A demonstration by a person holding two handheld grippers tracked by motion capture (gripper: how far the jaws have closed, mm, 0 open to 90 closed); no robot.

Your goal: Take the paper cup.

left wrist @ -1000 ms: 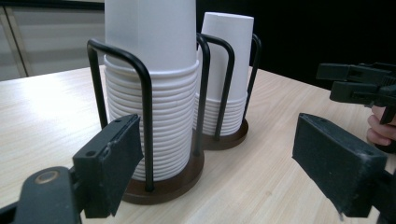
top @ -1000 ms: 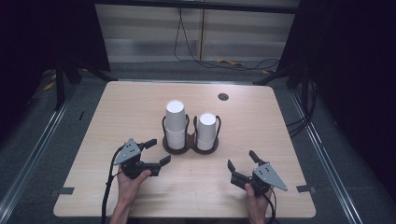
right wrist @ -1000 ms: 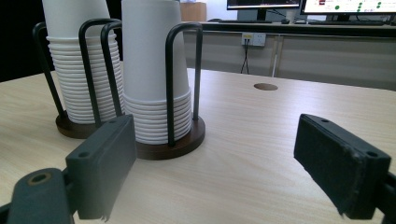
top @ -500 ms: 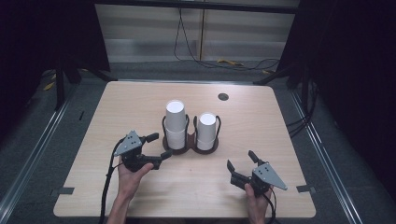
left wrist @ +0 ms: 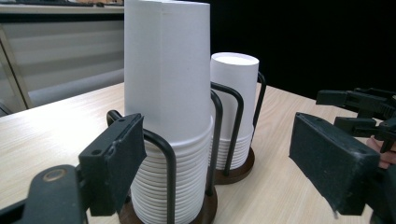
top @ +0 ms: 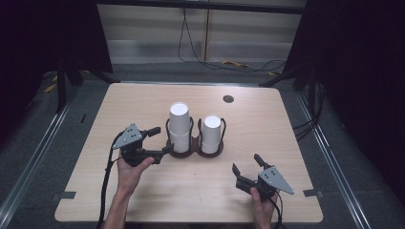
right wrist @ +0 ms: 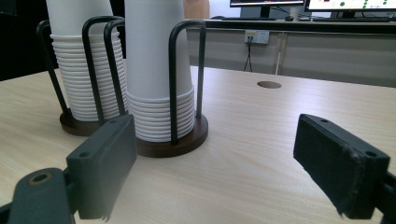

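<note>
cup stacks (top: 180, 126): two, in holder (top: 195, 147), tabletop (top: 143, 95) centre
left gripper (top: 159, 140): jaws apart (beside taller stack)
right gripper (top: 248, 171): jaws apart, near front edge

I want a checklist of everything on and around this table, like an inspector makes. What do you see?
Surface: pale wooden table with a round hole near its far edge.
Job's things: taller cup stack and shorter cup stack, white cups upside down, in a dark wire holder with two round bases.
Clutter: nothing seen.
Grippers: left gripper open, jaws close beside the taller stack; right gripper open, well apart from the holder.
Cables: a black cable trails from the left gripper; more cables lie on the floor beyond the table.
Surroundings: dark curtains at the sides, grey floor.
</note>
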